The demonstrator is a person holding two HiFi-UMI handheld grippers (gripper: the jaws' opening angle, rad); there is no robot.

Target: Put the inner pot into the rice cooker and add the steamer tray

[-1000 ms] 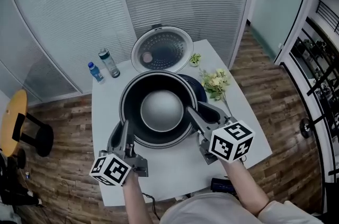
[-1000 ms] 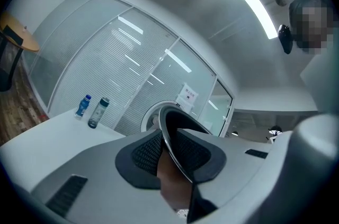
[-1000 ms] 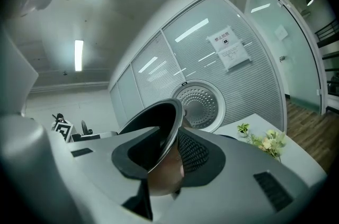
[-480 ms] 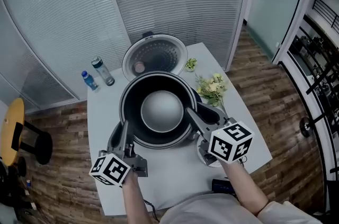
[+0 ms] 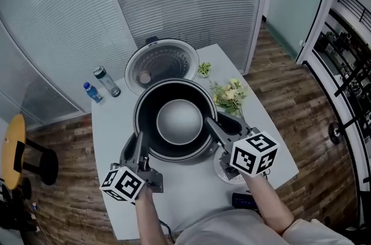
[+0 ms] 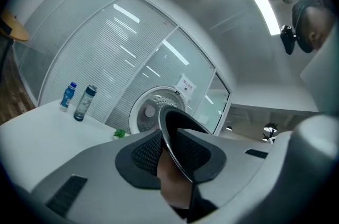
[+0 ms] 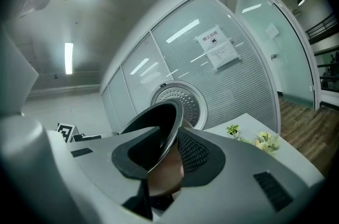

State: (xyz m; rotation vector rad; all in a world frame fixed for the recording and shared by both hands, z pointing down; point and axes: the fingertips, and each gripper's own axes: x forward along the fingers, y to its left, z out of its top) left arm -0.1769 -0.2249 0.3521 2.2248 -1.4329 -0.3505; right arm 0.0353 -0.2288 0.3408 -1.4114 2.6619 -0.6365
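The inner pot (image 5: pixel 174 119) is dark with a grey rounded bottom, and both grippers hold it up level by its rim. My left gripper (image 5: pixel 138 145) is shut on the near-left rim, and my right gripper (image 5: pixel 215 125) is shut on the right rim. In the left gripper view the thin rim (image 6: pixel 172 127) runs between the pads of the left gripper (image 6: pixel 172 157). The right gripper view shows the rim (image 7: pixel 161 125) clamped in the right gripper (image 7: pixel 164 154). Just behind the pot stands the rice cooker's open round lid (image 5: pixel 162 61). The pot hides the cooker body.
Two bottles (image 5: pixel 107 80) stand at the table's back left. A flower bunch (image 5: pixel 229 93) and a small green plant (image 5: pixel 204 68) lie at the right. A white round thing (image 5: pixel 223 167) sits under my right gripper. A dark object (image 5: pixel 243 200) lies at the front edge.
Both grippers have carried the pot forward towards the open lid; it now covers the dark cooker body seen beside it before. The white round thing has come into view beneath the right gripper.
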